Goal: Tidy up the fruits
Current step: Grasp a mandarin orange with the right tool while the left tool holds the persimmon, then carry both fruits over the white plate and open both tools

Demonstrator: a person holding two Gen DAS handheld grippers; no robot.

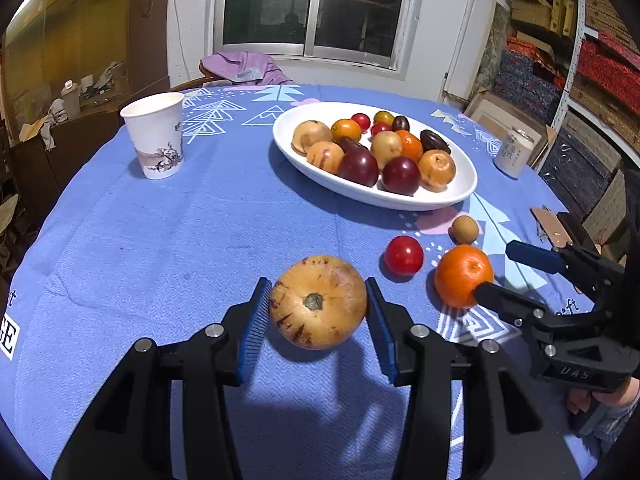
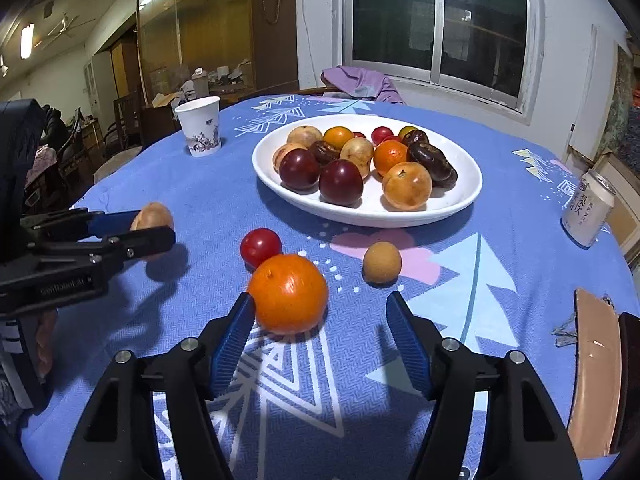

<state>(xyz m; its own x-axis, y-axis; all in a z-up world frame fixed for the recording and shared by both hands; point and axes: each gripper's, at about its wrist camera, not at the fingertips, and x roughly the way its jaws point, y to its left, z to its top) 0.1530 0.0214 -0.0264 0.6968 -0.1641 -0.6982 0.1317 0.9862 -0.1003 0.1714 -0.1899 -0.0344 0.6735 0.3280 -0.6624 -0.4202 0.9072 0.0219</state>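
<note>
Right gripper (image 2: 320, 312), jaws partly open and gripping nothing yet, has the orange (image 2: 289, 294) between its 2 fingers, touching the left pad with a gap to the right one, while the left gripper (image 1: 318, 304) clamps a tan fruit (image 1: 318, 302).

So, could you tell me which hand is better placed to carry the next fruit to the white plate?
Left. Its tool already clamps the tan fruit clear of the cloth. The right tool is open: the orange sits against one finger only, a gap on the other side.
</note>
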